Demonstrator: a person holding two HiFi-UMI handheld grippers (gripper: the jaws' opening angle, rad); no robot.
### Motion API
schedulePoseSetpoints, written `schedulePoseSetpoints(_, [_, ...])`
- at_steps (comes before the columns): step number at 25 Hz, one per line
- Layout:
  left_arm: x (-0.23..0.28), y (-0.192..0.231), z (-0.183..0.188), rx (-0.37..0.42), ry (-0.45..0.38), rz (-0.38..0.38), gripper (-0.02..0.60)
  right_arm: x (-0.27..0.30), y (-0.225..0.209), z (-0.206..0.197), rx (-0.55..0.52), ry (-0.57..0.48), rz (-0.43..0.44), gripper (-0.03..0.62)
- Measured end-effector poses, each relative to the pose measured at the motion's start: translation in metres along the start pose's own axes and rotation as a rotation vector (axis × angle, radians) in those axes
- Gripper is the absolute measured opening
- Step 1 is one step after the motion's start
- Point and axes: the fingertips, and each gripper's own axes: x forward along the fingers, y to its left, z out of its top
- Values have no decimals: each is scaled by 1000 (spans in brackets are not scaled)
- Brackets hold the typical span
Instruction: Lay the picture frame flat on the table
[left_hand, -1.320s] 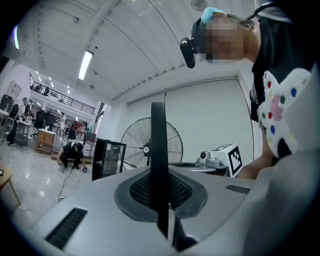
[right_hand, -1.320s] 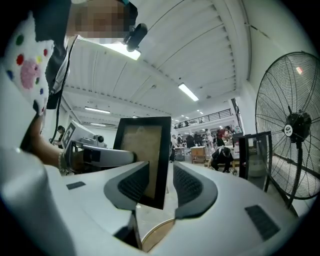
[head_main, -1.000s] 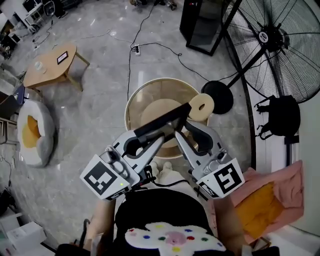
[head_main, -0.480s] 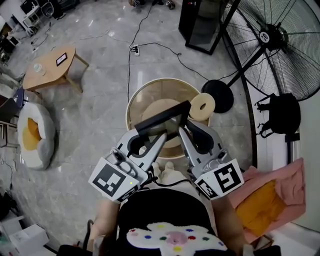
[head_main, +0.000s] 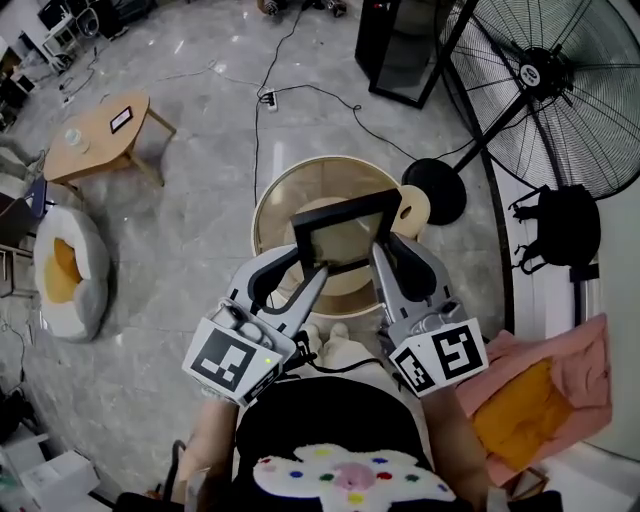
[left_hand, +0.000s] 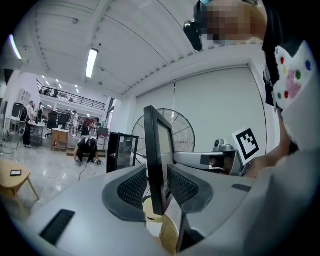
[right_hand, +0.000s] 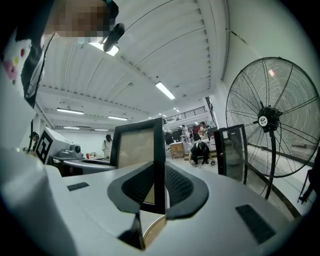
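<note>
The black picture frame (head_main: 343, 232) is held up above the round wicker table (head_main: 300, 178), its face turned toward the head view. My left gripper (head_main: 318, 270) is at its lower left corner. In the left gripper view the frame (left_hand: 153, 150) stands edge-on between the pads of this gripper (left_hand: 158, 186); its jaws have just been opening and look slightly off the frame. My right gripper (head_main: 384, 248) is shut on the frame's right edge. Seen from the right gripper, the frame (right_hand: 133, 147) sits clamped between that gripper's (right_hand: 159, 187) pads.
A pale ring (head_main: 412, 208) lies at the table's right rim, partly hidden by the frame. A big standing fan (head_main: 545, 80) and its round base (head_main: 436, 192) are to the right. Black cabinet (head_main: 405, 50) behind, low wooden table (head_main: 100, 130) far left, pink cloth (head_main: 540, 395) near right.
The frame has turned from a slanted, nearly edge-on pose to facing the head view squarely. The left gripper slid down to its lower left corner; the right gripper stays on the right edge.
</note>
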Motion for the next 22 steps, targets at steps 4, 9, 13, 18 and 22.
schedulePoseSetpoints(4, [-2, 6, -4, 20, 14, 43, 123, 2, -5, -3, -13, 15, -38, 86])
schedulePoseSetpoints(9, [-2, 10, -4, 14, 17, 91, 106, 3, -5, -8, -7, 36, -54, 86])
schedulePoseSetpoints(13, [0, 15, -10, -2, 37, 95, 101, 4, -5, -13, -23, 56, -44, 86])
schedulePoseSetpoints(18, [3, 21, -21, 8, 76, 97, 101, 7, -6, -25, -21, 96, -27, 86])
schedulePoseSetpoints(22, [5, 30, -34, 13, 116, 111, 98, 12, -5, -40, -28, 138, -18, 86])
